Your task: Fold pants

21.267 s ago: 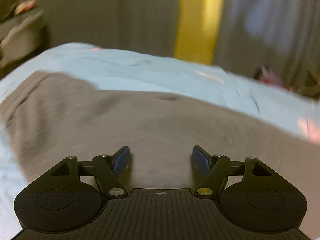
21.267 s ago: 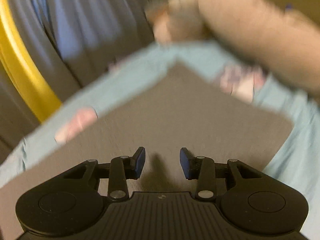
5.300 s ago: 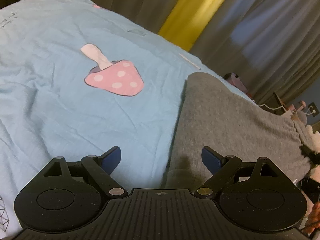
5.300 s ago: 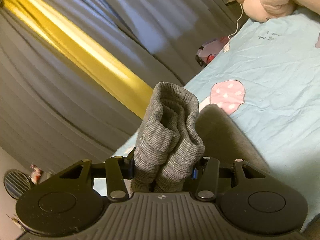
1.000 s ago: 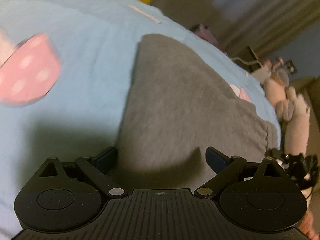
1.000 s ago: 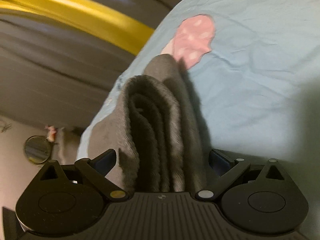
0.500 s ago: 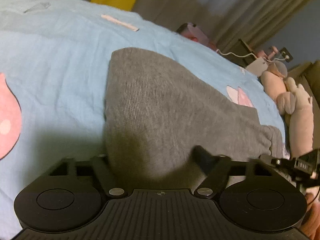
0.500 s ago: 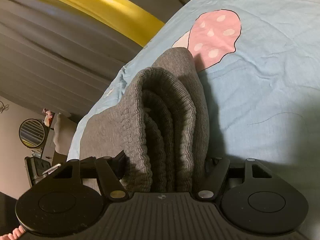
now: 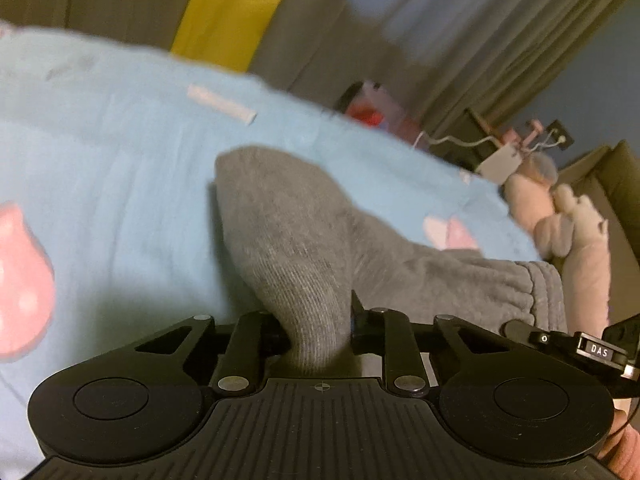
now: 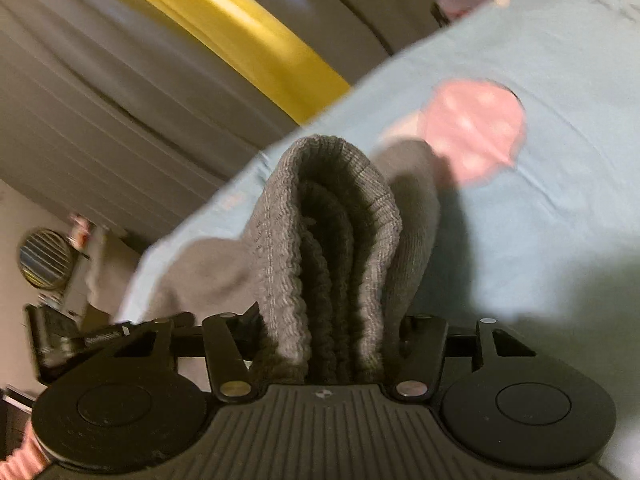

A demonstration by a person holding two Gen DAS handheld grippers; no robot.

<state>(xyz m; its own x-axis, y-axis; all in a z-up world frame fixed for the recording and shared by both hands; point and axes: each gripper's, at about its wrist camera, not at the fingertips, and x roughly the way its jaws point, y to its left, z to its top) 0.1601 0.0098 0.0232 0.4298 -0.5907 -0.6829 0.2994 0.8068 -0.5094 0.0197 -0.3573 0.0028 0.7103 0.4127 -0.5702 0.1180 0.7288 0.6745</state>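
The grey knit pants [image 9: 304, 240] lie folded on a light blue bedspread [image 9: 112, 168]. My left gripper [image 9: 316, 320] has its jaws closing on a pinched fold of the grey fabric, which rises up between the pads. In the right wrist view my right gripper [image 10: 328, 320] has its jaws closing on the thick ribbed waistband of the pants [image 10: 328, 240], bunched in several layers between the fingers and lifted off the bed. Cloth hides the pads of both grippers.
Pink mushroom prints [image 10: 476, 128] mark the bedspread. A pink plush toy [image 9: 572, 232] lies at the bed's right edge. Grey and yellow curtains [image 9: 232, 12] hang behind. The other gripper's body [image 9: 580, 348] shows low right in the left wrist view.
Both grippers were open around the cloth and have closed on it. Both have lifted, pulling the pinched grey fabric up off the bedspread.
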